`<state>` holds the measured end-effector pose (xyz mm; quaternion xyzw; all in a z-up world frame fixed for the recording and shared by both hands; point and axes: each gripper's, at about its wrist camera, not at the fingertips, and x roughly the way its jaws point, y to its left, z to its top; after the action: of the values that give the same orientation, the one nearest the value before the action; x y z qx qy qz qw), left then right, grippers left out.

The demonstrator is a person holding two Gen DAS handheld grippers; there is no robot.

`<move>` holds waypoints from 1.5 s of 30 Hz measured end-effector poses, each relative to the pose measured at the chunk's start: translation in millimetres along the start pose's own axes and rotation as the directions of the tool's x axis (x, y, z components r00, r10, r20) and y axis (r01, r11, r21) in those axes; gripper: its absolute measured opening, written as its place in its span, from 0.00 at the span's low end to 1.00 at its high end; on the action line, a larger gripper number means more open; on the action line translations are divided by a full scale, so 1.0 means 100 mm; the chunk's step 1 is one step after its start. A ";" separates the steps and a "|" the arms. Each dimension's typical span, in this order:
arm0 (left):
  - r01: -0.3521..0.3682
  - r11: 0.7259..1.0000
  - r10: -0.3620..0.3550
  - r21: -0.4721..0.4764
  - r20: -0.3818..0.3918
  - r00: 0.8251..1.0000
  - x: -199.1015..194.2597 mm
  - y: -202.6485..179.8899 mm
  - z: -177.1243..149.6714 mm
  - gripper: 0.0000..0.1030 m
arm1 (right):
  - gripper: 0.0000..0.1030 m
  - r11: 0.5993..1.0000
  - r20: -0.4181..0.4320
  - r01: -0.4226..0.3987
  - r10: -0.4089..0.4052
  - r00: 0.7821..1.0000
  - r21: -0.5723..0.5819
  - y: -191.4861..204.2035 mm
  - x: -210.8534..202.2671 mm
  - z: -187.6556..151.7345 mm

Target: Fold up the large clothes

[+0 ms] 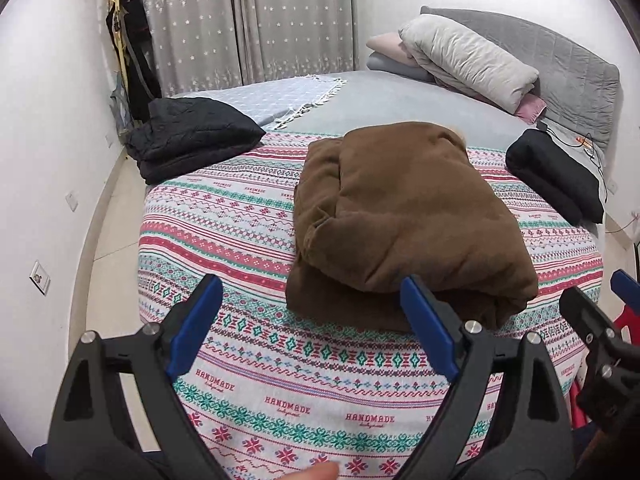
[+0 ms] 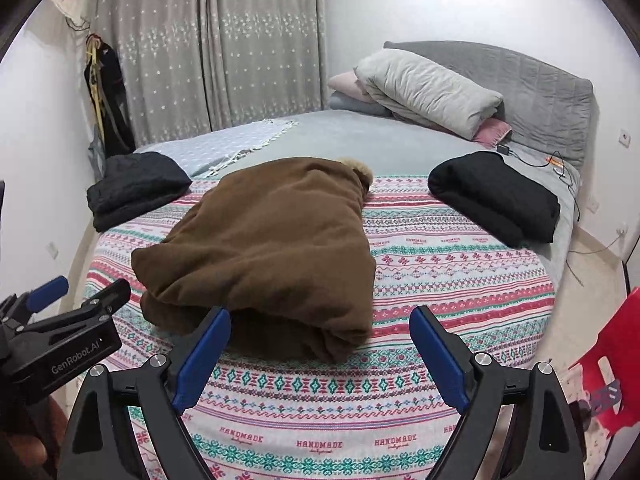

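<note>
A brown coat [image 1: 404,220] lies folded into a thick bundle on the patterned blanket [image 1: 248,360]; it also shows in the right wrist view [image 2: 272,248], with a pale fur trim at its far end. My left gripper [image 1: 316,300] is open and empty, hovering just short of the bundle's near left edge. My right gripper [image 2: 320,322] is open and empty, just short of the bundle's near right end. Each gripper shows at the edge of the other's view.
A folded dark quilted garment [image 1: 188,136] lies at the bed's left edge and a folded black garment [image 1: 556,176] at the right. Pillows and a rolled duvet [image 1: 468,56] sit by the grey headboard. A red plastic stool [image 2: 612,364] stands right of the bed. Cables lie near the headboard.
</note>
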<state>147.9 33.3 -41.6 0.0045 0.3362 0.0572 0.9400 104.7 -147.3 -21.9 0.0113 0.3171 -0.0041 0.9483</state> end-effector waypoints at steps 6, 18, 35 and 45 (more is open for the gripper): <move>-0.001 1.000 0.001 0.006 -0.001 1.000 -0.01 -0.04 0.01 0.88 | 0.89 1.000 0.009 0.001 -0.001 1.000 0.008 -0.02 -0.02 0.02; 0.006 1.000 -0.006 -0.006 -0.018 1.000 -0.03 -0.01 0.01 0.88 | 0.89 1.000 0.009 0.011 -0.011 1.000 0.004 0.00 -0.01 0.03; 0.021 1.000 -0.022 -0.005 -0.023 1.000 -0.02 -0.01 0.03 0.88 | 0.89 0.999 -0.002 0.032 -0.032 0.999 -0.004 0.02 0.02 0.02; 0.030 1.000 -0.030 0.002 -0.022 0.999 -0.03 -0.02 0.02 0.88 | 0.89 0.999 0.005 0.031 -0.031 1.000 0.007 0.00 0.00 0.02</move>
<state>147.2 30.6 -38.9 0.0001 0.3467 0.0426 0.9370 106.1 -147.6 -20.7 0.0096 0.3151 -0.0200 0.9488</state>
